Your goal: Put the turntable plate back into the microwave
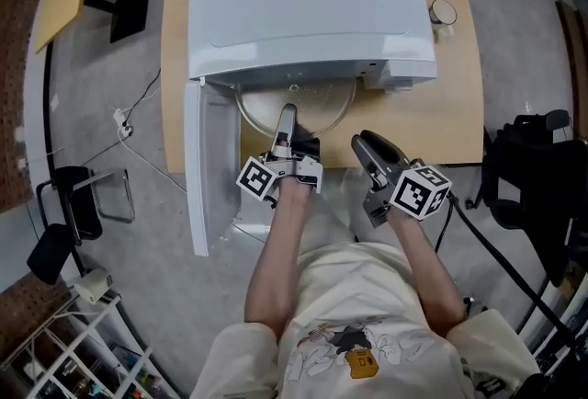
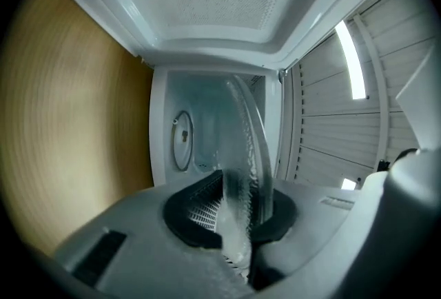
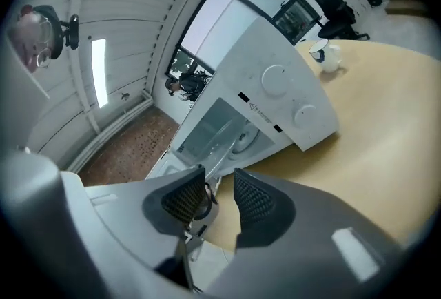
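The white microwave (image 1: 308, 6) stands on a wooden table (image 1: 455, 121) with its door (image 1: 204, 167) swung open to the left. The clear glass turntable plate (image 1: 322, 108) lies half inside the cavity opening. My left gripper (image 1: 288, 117) is shut on the plate's near rim. In the left gripper view the plate (image 2: 244, 153) runs edge-on between the pads, with the cavity's back wall ahead. My right gripper (image 1: 363, 144) hovers to the right at the table's front edge. Its jaws (image 3: 219, 198) stand open with nothing between them, facing the microwave (image 3: 275, 94).
A white mug (image 1: 442, 13) sits on the table right of the microwave. On the floor are a black chair (image 1: 69, 204) and cables (image 1: 129, 126) at the left, a black bag (image 1: 533, 176) at the right, and a wire rack (image 1: 83, 342) at lower left.
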A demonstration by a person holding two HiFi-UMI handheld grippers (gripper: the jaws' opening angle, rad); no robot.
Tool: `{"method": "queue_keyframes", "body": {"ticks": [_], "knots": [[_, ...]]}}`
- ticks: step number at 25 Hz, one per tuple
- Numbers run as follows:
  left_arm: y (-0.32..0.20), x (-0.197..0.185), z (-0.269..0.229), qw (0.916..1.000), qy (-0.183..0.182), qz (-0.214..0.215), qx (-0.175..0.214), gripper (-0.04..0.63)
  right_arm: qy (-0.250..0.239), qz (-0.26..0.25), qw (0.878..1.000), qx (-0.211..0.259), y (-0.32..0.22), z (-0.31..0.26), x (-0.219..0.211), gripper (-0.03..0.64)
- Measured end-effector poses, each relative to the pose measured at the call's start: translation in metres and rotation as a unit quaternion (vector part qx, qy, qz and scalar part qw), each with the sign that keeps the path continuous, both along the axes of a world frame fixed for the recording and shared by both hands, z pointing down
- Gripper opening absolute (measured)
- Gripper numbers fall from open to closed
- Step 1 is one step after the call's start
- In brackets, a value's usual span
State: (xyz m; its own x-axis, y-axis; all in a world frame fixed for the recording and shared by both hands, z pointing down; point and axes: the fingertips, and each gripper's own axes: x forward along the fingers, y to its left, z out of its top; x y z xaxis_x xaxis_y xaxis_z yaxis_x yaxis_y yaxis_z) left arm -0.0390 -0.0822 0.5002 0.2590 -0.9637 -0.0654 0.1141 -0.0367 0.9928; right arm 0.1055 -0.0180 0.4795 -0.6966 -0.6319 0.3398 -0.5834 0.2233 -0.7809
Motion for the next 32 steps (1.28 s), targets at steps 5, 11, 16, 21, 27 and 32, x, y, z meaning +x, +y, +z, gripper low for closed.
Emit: {"method": "queue_keyframes", "body": {"ticks": [5,11,16,21,27,32], "knots": [[-0.028,-0.006,0.019,1.0,-0.003,-0.007,0.002,0.032,-0.035,0.022,0.999,-0.008,-0.023,0.015,-0.014,0.138],[-0.046,-0.006,0.034,1.0,0.005,-0.003,0.002,0.032,-0.229,0.118,0.964,-0.07,-0.075,0.035,-0.034,0.242],[-0.051,-0.006,0.037,0.9999,0.006,0.012,0.001,0.032,-0.229,0.127,0.962,-0.074,-0.099,0.048,-0.044,0.255],[-0.052,-0.006,0.038,0.9997,0.008,0.021,0.001,0.032,-0.249,0.128,0.957,-0.073,-0.116,0.053,-0.055,0.254],[-0.057,-0.006,0.036,0.9995,0.009,0.03,0.007,0.032,-0.268,0.11,0.954,-0.073,-0.119,0.056,-0.075,0.248],[-0.068,-0.01,0.039,0.9991,0.003,0.04,0.01,0.032,-0.27,0.104,0.954,-0.081,-0.121,0.064,-0.084,0.145]]}}
